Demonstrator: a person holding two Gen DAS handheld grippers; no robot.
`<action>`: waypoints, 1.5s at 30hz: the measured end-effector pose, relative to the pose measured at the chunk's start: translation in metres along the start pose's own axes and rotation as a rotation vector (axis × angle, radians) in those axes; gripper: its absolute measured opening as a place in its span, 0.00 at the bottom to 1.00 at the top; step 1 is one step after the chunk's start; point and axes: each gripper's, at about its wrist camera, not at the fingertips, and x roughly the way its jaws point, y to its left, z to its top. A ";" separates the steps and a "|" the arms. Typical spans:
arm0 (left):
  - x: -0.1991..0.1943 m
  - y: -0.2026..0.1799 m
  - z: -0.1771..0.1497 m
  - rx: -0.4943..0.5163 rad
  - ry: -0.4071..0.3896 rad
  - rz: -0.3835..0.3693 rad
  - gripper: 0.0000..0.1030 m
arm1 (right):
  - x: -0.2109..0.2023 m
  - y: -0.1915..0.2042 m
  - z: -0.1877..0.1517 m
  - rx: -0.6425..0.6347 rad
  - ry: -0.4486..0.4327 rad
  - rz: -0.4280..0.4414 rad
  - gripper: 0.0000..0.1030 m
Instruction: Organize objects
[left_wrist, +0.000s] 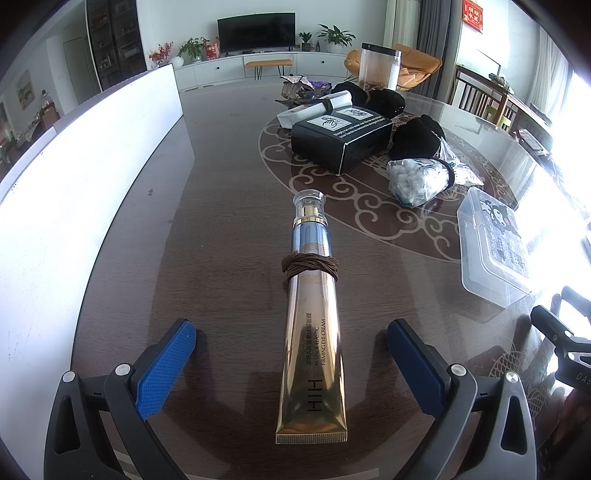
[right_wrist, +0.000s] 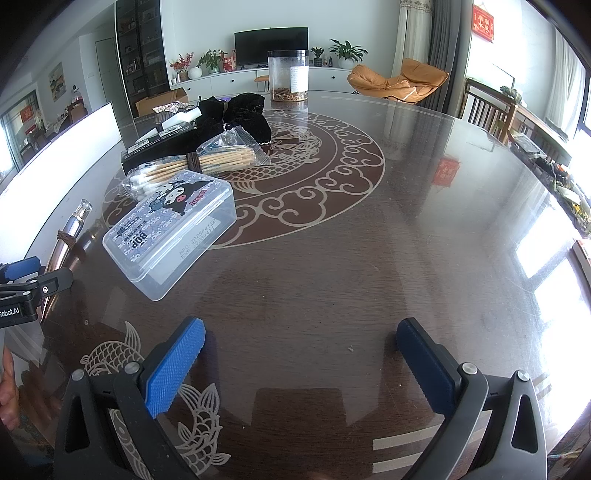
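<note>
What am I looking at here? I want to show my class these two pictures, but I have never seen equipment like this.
A person holds a two-finger gripper in each hand, each with a camera looking along its fingers. One picture comes from the left gripper, the other from the right gripper. Both are open and hold nothing. Between the left fingers an eye cream tube, wrapped by a brown hair tie, lies on the table. Further off lie a clear plastic box, bagged cotton swabs and a black box.
</note>
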 end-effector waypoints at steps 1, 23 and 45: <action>0.000 0.000 0.000 0.000 0.000 0.000 1.00 | 0.000 0.000 0.000 0.000 0.000 0.000 1.00; 0.003 -0.005 0.011 0.002 0.001 0.002 1.00 | 0.001 0.000 0.000 0.000 0.000 0.000 1.00; 0.003 -0.005 0.010 0.004 -0.001 0.004 1.00 | 0.001 0.000 0.000 0.000 0.000 -0.001 1.00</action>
